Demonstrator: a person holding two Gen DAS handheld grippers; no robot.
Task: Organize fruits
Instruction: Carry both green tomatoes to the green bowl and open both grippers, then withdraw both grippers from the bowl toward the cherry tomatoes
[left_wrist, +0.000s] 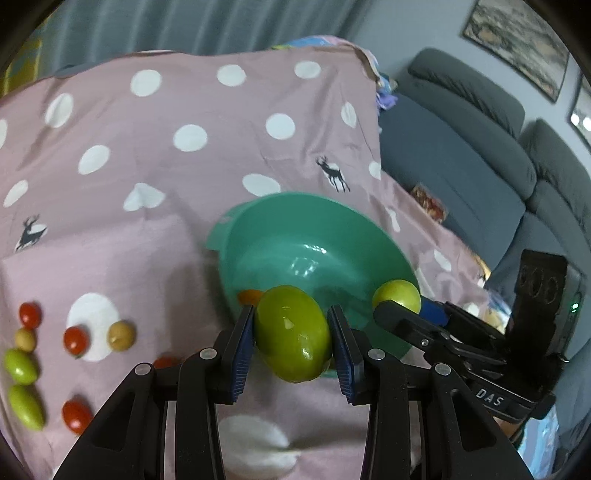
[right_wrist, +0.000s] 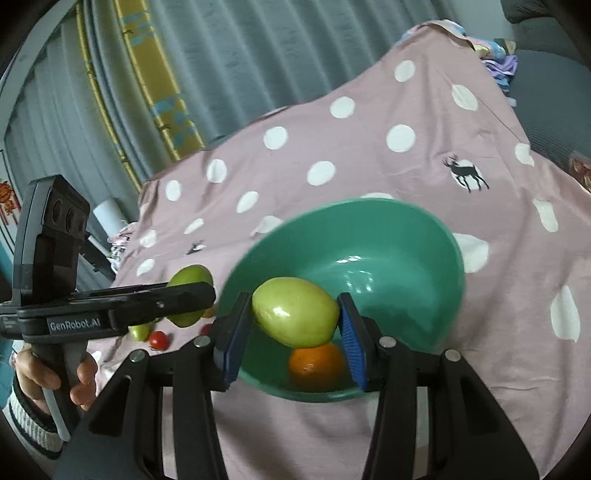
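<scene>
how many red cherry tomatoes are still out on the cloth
4 clearly: one at the far left, one on a white dot, one lower down, one half hidden behind the left gripper. More may be hidden.

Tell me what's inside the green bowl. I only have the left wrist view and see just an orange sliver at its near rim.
Observer: One whole orange lies in the bowl. Nothing else shows inside.
Operator: Is the right gripper actually gripping its green fruit?
Observer: Yes, the right gripper has both blue pads pressed on a green fruit.
Operator: What's holding my left gripper?
Observer: A hand in a striped sleeve grips its handle.
</scene>
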